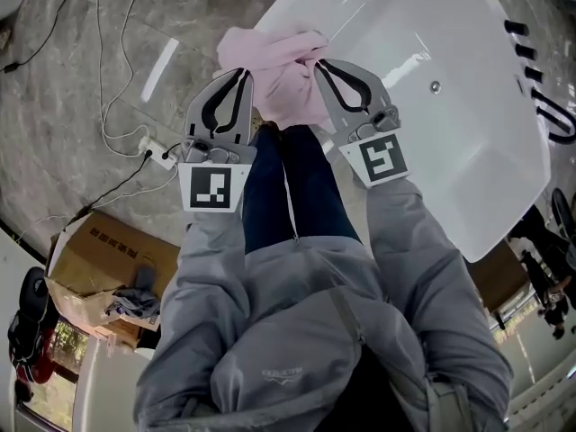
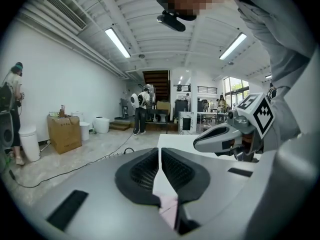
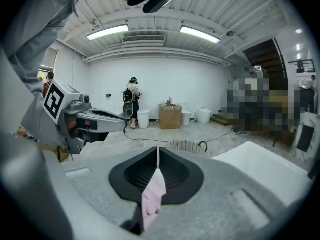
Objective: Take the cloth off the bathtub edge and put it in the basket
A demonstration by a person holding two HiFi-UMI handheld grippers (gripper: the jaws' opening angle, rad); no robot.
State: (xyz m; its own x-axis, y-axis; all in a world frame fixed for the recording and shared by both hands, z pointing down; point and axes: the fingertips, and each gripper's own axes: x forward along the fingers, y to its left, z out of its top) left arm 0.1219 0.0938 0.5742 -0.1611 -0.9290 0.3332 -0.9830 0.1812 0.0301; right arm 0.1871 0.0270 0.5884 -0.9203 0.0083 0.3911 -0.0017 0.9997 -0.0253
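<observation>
Bathtub edge (image 1: 360,16): cloth (image 1: 270,54) in both grippers (image 1: 244,73) (image 1: 319,62), perhaps aloft.

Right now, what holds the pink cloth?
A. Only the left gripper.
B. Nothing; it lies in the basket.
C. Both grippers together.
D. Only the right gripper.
C: the left gripper and the right gripper each have their jaws closed on a fold of the pink cloth.

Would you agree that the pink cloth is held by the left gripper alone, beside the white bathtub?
Not alone: the right gripper view shows the right gripper also shut on the pink cloth, together with the left gripper, beside the white bathtub.
</observation>
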